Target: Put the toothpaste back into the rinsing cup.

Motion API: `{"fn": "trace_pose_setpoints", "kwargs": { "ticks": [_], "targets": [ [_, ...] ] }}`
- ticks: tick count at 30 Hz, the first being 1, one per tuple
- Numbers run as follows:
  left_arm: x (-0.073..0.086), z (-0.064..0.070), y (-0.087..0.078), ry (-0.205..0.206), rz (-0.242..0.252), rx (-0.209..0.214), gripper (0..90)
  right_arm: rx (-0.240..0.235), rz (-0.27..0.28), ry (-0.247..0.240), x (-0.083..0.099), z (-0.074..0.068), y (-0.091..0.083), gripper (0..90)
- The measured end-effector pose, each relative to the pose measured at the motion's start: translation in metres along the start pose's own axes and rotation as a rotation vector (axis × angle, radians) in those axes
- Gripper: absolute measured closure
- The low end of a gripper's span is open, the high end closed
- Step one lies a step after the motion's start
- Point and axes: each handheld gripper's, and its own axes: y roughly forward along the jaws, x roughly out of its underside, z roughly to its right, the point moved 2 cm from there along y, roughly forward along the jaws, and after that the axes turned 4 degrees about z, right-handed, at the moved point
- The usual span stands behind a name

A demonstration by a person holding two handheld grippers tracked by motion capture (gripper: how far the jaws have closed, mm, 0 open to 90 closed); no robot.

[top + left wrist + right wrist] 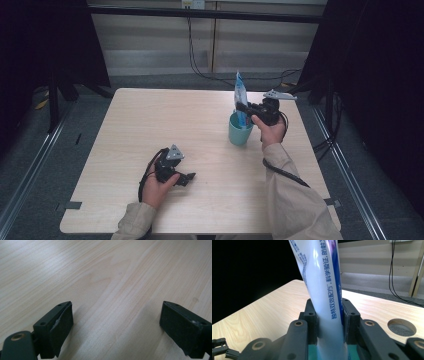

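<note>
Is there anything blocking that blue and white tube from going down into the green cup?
Nothing visible does. The right gripper grips the tube upright, its lower end already inside the cup.

- The toothpaste tube (324,290) is running off the right claw view's top edge, its lower end sinking unseen into the teal cup (240,131).
- Print on the tube is staying too small to read from the high view.

White toothpaste tube (324,290) with blue band and blue Chinese lettering, teal cup (240,131), pale wood-grain desk (150,130), black right claw (329,315), black left claw (116,325), beige sleeves (295,200)
</note>
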Motion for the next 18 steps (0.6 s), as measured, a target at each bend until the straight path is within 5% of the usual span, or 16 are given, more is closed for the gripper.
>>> {"fn": "trace_pose_setpoints", "kwargs": {
  "ticks": [18],
  "targets": [
    [0.0,0.0,0.0,0.0,0.0,0.0,11.4,0.009,-0.026,-0.005,0.013,0.003,0.003,69.7]
  ]
}}
